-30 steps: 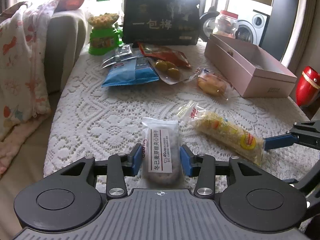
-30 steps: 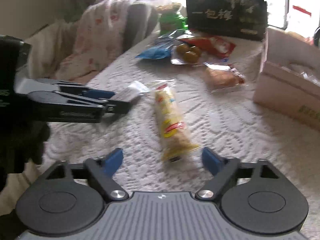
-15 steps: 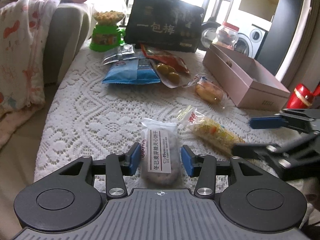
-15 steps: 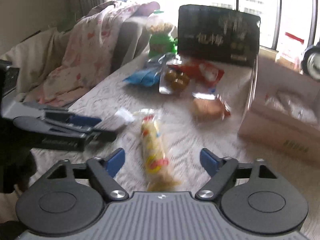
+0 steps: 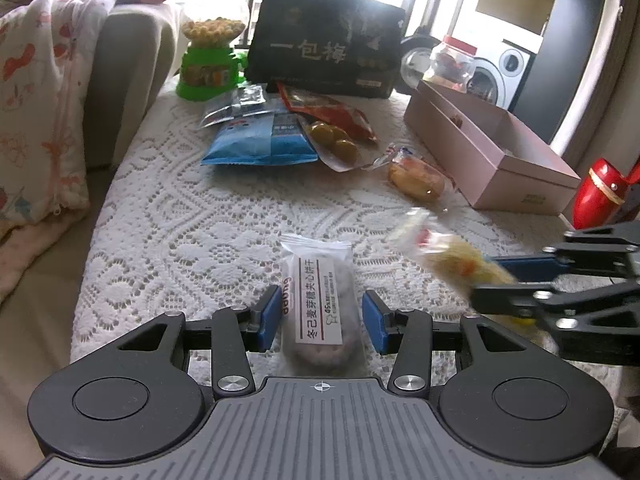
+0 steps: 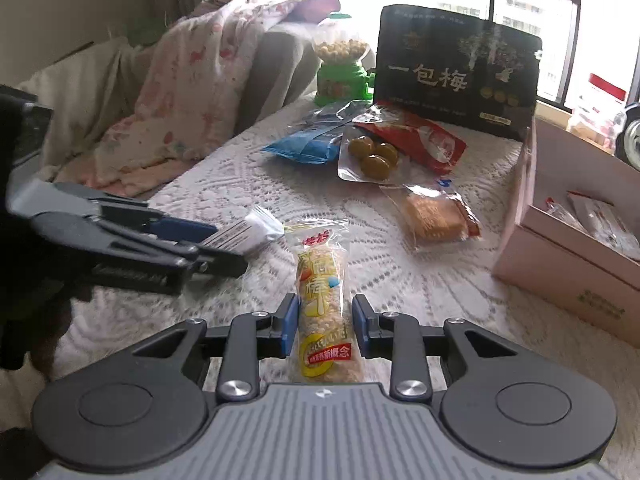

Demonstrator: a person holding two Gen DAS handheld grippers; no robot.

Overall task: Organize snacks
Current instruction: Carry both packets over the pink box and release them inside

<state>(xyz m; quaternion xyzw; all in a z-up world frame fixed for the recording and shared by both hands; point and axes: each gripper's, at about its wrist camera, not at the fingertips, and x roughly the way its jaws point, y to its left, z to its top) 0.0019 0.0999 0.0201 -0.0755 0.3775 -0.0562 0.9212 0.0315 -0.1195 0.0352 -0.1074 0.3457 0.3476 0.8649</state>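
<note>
My left gripper (image 5: 321, 320) is shut on a clear cookie packet with a white label (image 5: 318, 300), held just over the lace tablecloth (image 5: 192, 240). In the right wrist view the left gripper (image 6: 228, 250) comes in from the left, the packet's white end (image 6: 262, 230) poking past its fingers. My right gripper (image 6: 325, 324) has its jaws closing on a long yellow puffed-snack bar (image 6: 322, 304), pads against its sides. The left wrist view shows that bar (image 5: 452, 258) blurred, in the right gripper (image 5: 486, 280). An open pink box (image 6: 560, 276) stands at the right.
Further back lie a blue bag (image 5: 256, 140), an olive pack (image 5: 336, 144), a red packet (image 5: 332, 110) and an orange cake pack (image 5: 416, 178). A black bag (image 5: 324, 56), green candy dispenser (image 5: 208, 68) and jar (image 5: 452, 62) line the back. Left is a blanket-covered sofa (image 5: 40, 100).
My right gripper's jaws came together from wide apart onto the yellow bar, which now points straight out between them and looks raised. The left gripper kept its hold on the cookie packet.
</note>
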